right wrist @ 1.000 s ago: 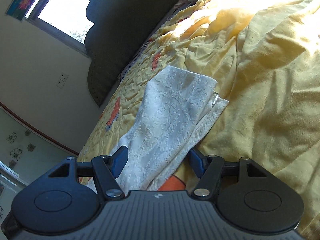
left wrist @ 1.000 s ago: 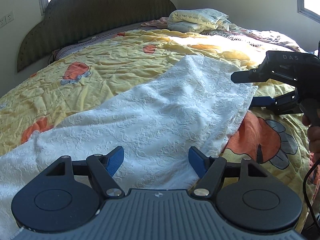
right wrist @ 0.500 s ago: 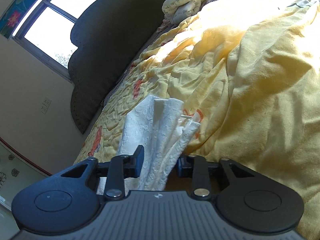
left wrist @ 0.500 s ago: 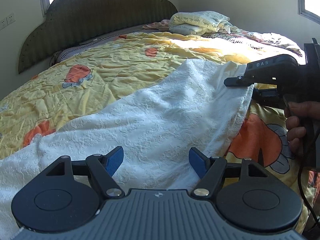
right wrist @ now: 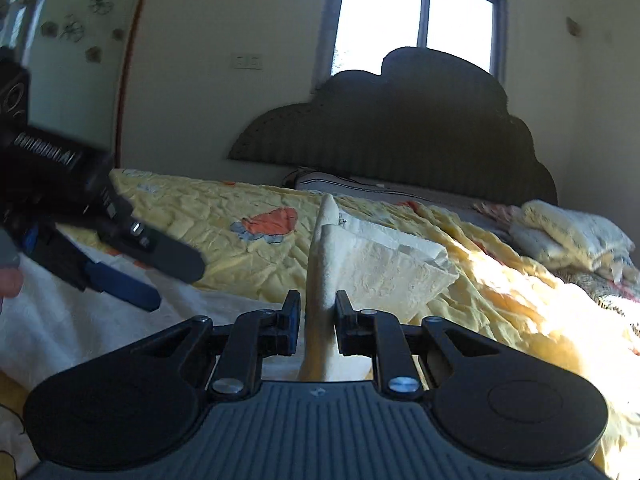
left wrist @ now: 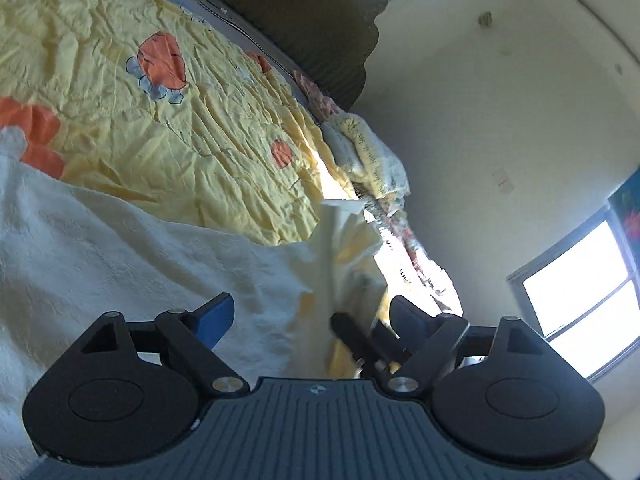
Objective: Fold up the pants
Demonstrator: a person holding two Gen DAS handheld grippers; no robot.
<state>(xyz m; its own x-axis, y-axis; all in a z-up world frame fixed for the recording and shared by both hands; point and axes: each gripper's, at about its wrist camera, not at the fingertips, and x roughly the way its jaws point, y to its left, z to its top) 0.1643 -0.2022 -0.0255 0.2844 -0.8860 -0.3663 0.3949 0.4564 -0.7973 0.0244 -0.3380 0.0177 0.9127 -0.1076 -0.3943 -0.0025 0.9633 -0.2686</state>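
Rolled hard over since half a second ago, the left gripper [left wrist: 310, 314] now sees the bed tilted, and the right gripper [right wrist: 314, 314] has swung round to face the headboard [right wrist: 400, 128] square on, fingers pinched in from their looser stance.

Right gripper first: jaws clamped together on a bunched edge of the white pants [right wrist: 320, 264], which stand up in a thin ridge between the pads and fan out flat toward 1 o'clock. In the left wrist view, its black fingers [left wrist: 352, 336] poke in close at 4 o'clock, gripping that same upright fold.

Left gripper: jaws wide apart, holding nothing, the blue pad [left wrist: 216, 316] hovering over the spread cloth at 8 o'clock. From the right wrist view it comes in at 9 o'clock, angled down toward the fabric, a fingertip of the person's hand [right wrist: 8, 280] just showing at the frame edge. There's white lettering on its black body, too blurred to read.

Further back, the yellow quilt [right wrist: 224, 224] with orange prints, folded bedding [right wrist: 572, 232] at 3 o'clock, then the window [right wrist: 420, 16] at 12.
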